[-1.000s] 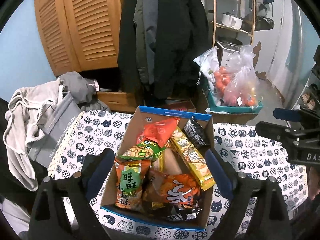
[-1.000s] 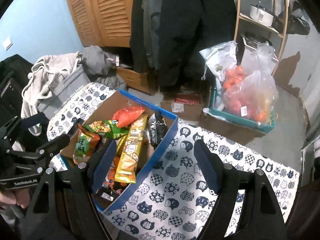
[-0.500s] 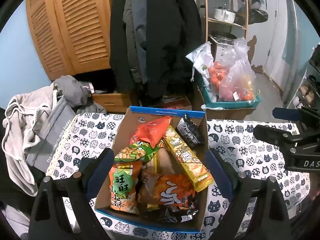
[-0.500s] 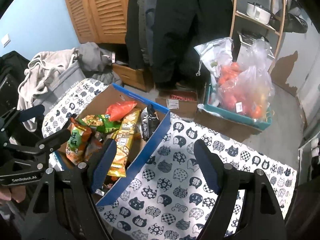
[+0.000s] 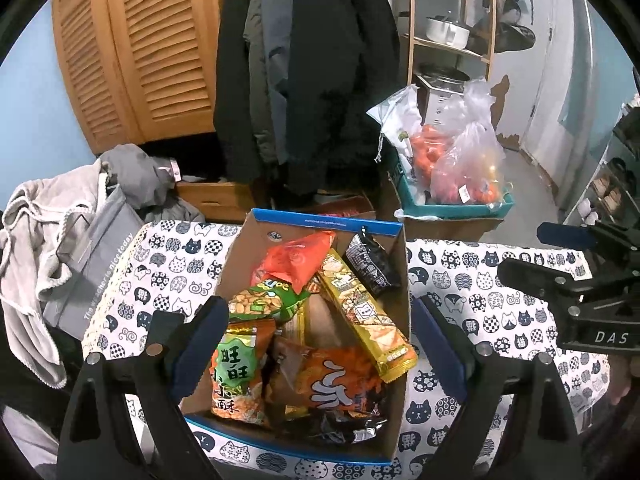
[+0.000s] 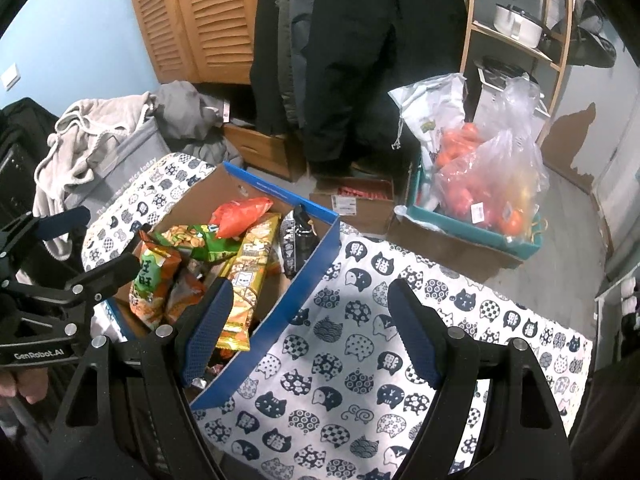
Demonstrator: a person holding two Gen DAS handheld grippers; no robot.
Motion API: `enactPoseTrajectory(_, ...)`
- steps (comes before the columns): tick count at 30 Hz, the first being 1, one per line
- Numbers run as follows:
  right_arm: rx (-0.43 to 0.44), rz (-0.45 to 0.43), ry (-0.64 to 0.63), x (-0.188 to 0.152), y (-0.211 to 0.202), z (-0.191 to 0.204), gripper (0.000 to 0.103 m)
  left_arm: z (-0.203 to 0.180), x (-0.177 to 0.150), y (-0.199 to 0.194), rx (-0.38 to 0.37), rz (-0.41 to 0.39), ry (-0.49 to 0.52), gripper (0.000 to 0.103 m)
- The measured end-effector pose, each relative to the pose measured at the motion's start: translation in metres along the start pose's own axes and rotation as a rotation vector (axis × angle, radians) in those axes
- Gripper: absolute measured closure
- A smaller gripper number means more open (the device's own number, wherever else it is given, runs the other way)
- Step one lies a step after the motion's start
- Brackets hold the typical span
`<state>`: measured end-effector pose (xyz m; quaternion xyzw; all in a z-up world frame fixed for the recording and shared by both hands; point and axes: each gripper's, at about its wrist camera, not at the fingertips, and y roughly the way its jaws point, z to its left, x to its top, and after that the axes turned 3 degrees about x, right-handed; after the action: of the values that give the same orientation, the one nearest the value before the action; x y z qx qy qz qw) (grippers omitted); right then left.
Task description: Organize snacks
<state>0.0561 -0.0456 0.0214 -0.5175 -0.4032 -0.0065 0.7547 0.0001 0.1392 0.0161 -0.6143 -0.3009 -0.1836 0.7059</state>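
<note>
Hovering over the cardboard box [image 5: 320, 320], the left gripper [image 5: 316, 344] had eased back slightly, fingers spread and empty; snack packets [image 5: 340, 376] lay heaped inside. From the right wrist, the right gripper [image 6: 310, 332], also spread and empty, had drifted over the cat-print tablecloth [image 6: 360, 360] beside the box — packets all boxed, sorting unsettled.

Cardboard box [image 5: 394, 276], glossy foil packets [image 5: 362, 312], patterned tablecloth [image 6: 360, 360]

A lived-in home, likely an entry or storage corner. Behind the cat-print tablecloth [image 5: 168, 264]: dark coats [image 5: 320, 80] hanging, louvred wooden cupboard doors [image 5: 136, 52] to their left, a wooden shelf rack [image 5: 448, 40] with pots to their right. Left of the cloth, heaped grey laundry [image 5: 52, 216]; beyond its far right corner, bagged oranges [image 6: 484, 176] in a teal crate
</note>
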Motion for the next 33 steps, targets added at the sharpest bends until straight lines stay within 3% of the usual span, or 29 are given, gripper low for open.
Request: enactPoseTrajectory(33,0.002,0.013,-0.002,0.0010,0.0048,0.0015,0.023,0.0051,-0.0013,0.0093,0.047,0.043,0.011,0.009)
